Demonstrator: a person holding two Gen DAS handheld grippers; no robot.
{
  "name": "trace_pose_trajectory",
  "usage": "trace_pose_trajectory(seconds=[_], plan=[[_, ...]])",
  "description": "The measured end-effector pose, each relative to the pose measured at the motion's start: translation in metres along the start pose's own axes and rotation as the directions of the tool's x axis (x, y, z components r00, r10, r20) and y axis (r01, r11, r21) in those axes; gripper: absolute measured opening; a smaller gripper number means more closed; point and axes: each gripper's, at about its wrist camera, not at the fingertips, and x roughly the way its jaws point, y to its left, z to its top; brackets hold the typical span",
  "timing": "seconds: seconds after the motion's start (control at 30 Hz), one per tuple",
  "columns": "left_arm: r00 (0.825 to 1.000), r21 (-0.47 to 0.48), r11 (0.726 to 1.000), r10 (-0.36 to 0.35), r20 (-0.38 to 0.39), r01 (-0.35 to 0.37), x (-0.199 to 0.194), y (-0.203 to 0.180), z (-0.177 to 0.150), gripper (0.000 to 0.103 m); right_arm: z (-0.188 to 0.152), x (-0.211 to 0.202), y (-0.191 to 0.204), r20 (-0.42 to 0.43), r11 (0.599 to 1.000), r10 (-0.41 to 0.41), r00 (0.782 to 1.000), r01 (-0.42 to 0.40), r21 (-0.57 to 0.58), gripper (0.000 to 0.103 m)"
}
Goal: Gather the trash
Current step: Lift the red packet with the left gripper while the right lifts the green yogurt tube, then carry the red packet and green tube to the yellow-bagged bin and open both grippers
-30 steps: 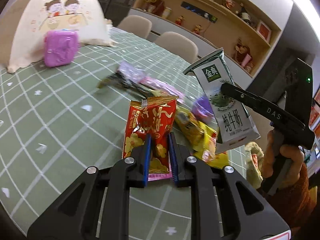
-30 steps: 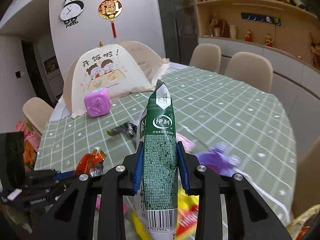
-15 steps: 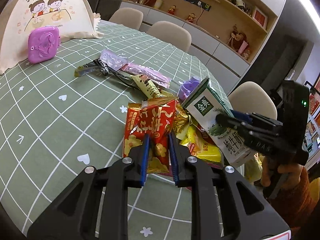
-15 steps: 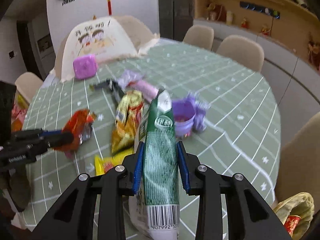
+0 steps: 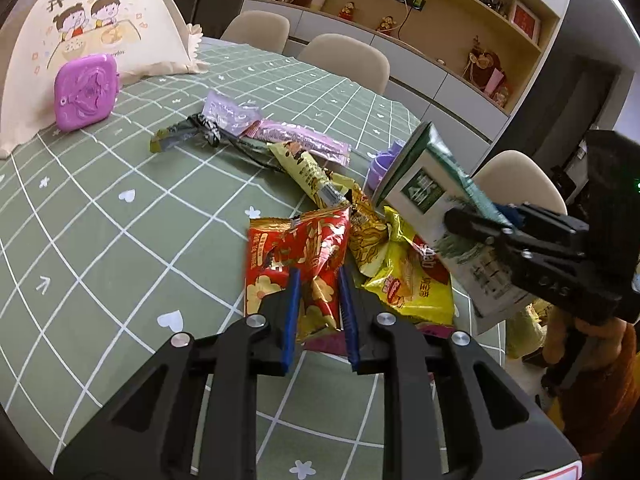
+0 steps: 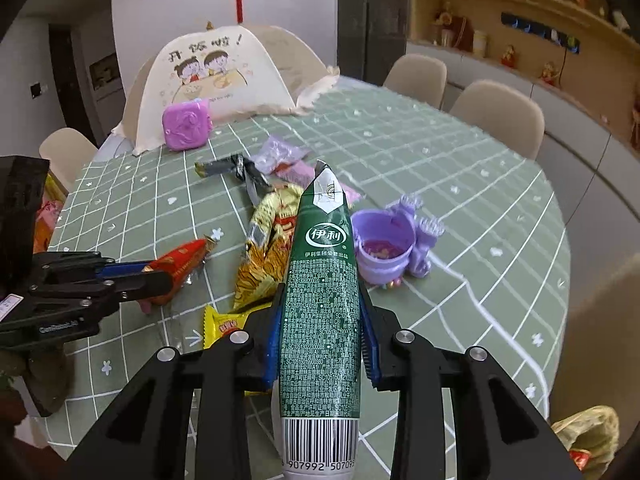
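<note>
My left gripper [image 5: 318, 276] is shut on a red and gold snack packet [image 5: 296, 244], which it holds just above the green checked tablecloth [image 5: 100, 240]. To its right, my right gripper [image 5: 476, 216] grips a green and white milk carton [image 5: 424, 192], tilted over the pile of wrappers. In the right wrist view the carton [image 6: 322, 320] stands lengthwise between the blue pads, with the jaws of my right gripper [image 6: 320, 290] closing on it. There the left gripper [image 6: 152, 274] shows at the left with the red packet [image 6: 182, 258].
Yellow and tiger-striped wrappers [image 5: 408, 276] lie heaped near the table edge, with purple and dark wrappers [image 5: 240, 120] beyond. A purple cup [image 6: 384, 244], a purple box [image 5: 86, 92] and a cartoon food cover [image 5: 100, 28] stand on the table. Chairs ring it; a bag [image 6: 588, 436] sits below, right.
Both grippers have come lower toward the table with their loads. The milk carton has sunk from upright and high to tilted over the wrapper pile.
</note>
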Motion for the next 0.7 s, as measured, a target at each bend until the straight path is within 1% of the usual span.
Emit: trace_pose_trajectory(seconds=[0.1,0.13,0.27,0.37,0.47,0.53,0.7], plan=[[0.999,0.011,1.000,0.011,0.038,-0.012,-0.010,-0.004,0.005,0.016,0.002,-0.014,-0.002,0.050,1.000,-0.015,0.999,0.015,0.000,0.031],[0.998,0.017,1.000,0.016,0.061,-0.017,-0.016,-0.007,0.009,0.016,0.003,-0.021,-0.004,0.071,1.000,-0.021,0.997,0.021,0.004,0.031],[0.992,0.040,0.999,0.021,0.128,-0.027,-0.032,-0.020,0.020,0.016,0.004,-0.043,-0.014,0.145,0.999,-0.044,0.989,0.042,0.018,0.031],[0.988,0.063,0.998,0.007,0.157,-0.017,-0.040,-0.035,0.028,0.016,0.001,-0.058,-0.025,0.179,0.998,-0.059,0.982,0.053,0.041,0.031],[0.987,0.095,0.995,-0.020,0.162,0.004,-0.040,-0.055,0.034,0.016,-0.005,-0.072,-0.039,0.203,0.995,-0.083,0.976,0.072,0.063,0.031],[0.987,0.116,0.993,-0.044,0.155,0.026,-0.036,-0.071,0.034,0.016,-0.014,-0.085,-0.051,0.220,0.992,-0.114,0.969,0.098,0.084,0.031],[0.987,0.176,0.980,-0.117,0.112,0.096,-0.016,-0.123,0.032,0.016,-0.040,-0.114,-0.084,0.239,0.979,-0.176,0.955,0.144,0.144,0.031]])
